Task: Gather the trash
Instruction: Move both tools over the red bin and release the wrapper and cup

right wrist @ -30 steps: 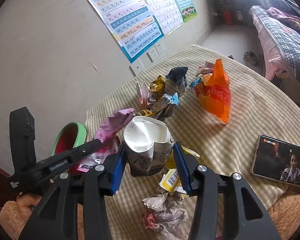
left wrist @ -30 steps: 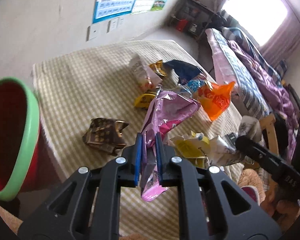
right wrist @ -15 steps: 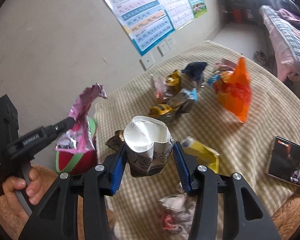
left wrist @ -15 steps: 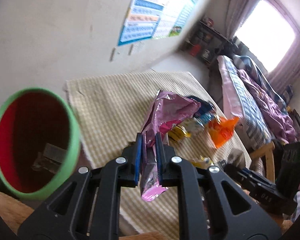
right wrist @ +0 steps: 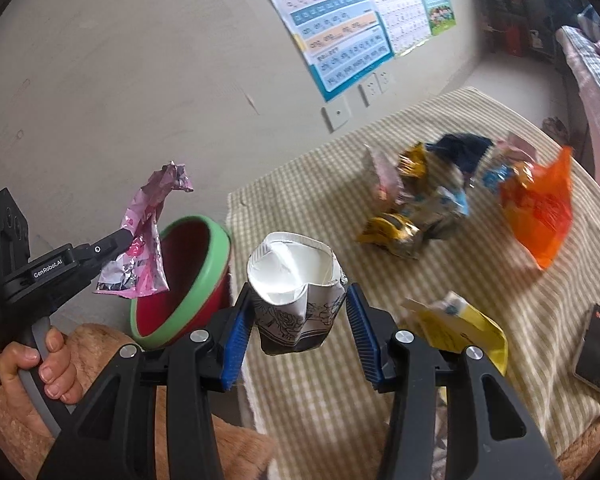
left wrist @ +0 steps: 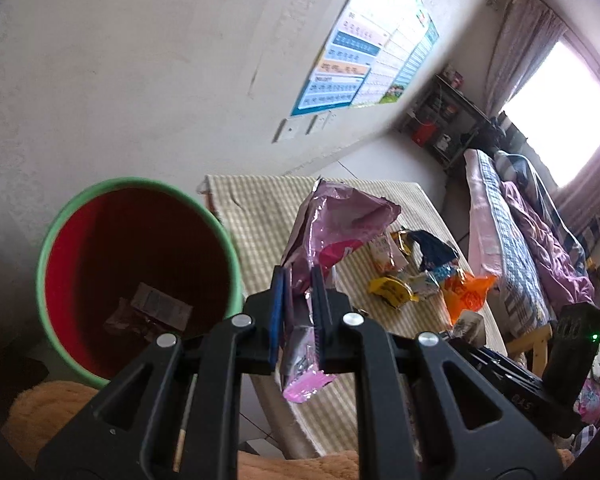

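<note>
Left wrist view: my left gripper (left wrist: 296,312) was clamped narrow on the pink foil wrapper (left wrist: 332,228), gripping it near its lower third. The wrapper's long axis ran roughly upright between the fingers, torn mouth pointing up and away from me, a short tail hanging below. I judged it very light, limp and slick; a grip across the flattened foil, as taken, seemed the right one. The red bin with the green rim (left wrist: 140,256) stood just to the left, beside the checked tablecloth (left wrist: 260,204), with some scraps already lying inside.

Right wrist view: my right gripper (right wrist: 298,320) held the crumpled paper cup (right wrist: 296,284) by its sides, the blue pads (right wrist: 234,336) spread moderately wide. The cup stood upright, open mouth upward, its rim dented. I judged it light and easily crushed, so side pressure should stay gentle. The cup hung over the table edge, near the bin. The left gripper hovered with the wrapper above the bin's near rim.
</note>
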Demonstrator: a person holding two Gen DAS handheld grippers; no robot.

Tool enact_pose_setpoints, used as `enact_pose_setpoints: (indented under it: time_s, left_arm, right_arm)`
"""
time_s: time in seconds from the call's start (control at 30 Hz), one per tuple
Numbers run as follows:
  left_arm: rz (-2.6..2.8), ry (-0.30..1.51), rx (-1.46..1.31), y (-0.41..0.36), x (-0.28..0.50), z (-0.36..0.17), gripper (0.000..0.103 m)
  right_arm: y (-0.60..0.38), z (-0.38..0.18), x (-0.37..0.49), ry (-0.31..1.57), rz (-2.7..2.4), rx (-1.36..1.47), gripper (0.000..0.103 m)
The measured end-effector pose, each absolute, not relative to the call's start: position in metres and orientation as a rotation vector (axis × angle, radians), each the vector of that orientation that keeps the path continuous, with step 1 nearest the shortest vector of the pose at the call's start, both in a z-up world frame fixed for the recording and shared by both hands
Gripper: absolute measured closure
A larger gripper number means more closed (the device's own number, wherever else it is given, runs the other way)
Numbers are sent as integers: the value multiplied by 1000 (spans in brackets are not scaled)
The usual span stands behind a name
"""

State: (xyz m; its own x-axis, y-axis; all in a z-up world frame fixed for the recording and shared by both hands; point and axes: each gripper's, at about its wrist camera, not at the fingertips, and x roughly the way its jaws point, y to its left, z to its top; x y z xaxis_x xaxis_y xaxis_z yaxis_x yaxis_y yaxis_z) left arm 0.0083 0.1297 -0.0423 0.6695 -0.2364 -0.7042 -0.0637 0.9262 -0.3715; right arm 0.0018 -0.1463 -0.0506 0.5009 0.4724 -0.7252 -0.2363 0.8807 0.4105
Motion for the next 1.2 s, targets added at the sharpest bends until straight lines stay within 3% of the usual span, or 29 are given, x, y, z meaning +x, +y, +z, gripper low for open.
enact_pose_setpoints:
  time_s: [0.67, 1.2]
  left_arm:
    - [186, 828, -383, 206, 0, -37, 91]
    - [254, 906, -440, 247, 2, -62, 91]
  right_arm:
    - [-7, -27, 73, 944, 707, 259, 57]
    - [66, -76, 79, 1077, 762, 133, 56]
